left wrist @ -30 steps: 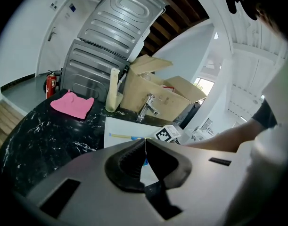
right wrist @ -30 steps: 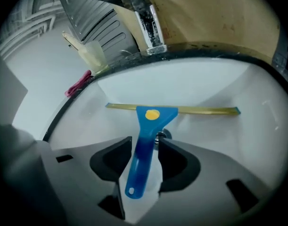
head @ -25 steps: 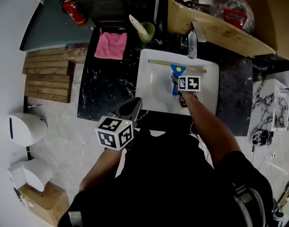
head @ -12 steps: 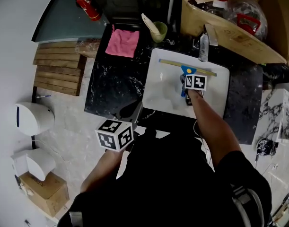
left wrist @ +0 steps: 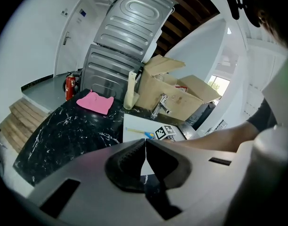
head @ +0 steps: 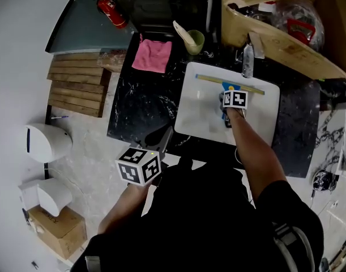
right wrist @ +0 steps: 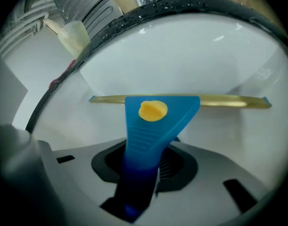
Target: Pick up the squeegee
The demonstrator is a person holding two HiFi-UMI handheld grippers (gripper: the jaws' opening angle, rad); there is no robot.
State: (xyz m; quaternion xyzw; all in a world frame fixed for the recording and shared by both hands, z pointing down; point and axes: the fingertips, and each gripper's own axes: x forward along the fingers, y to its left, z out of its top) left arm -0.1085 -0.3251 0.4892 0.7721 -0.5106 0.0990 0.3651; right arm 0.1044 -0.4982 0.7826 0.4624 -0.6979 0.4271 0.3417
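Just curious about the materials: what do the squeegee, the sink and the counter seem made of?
The squeegee has a matte blue plastic handle with moulded ribs and a yellowish, probably rubber blade. The sink looks like glossy white ceramic, given its highlights. The counter is polished black stone with white veins, or an imitation.

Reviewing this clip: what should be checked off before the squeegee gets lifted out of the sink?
1. Squeegee handle sits between the jaws of the right hand-held gripper: ok.
2. Pads pressing firmly on the handle: cannot tell; the jaws have just been closing around it.
3. Nothing lying on the blade in the sink: ok.
4. Left hand-held gripper away from the sink, jaws together and empty: ok.
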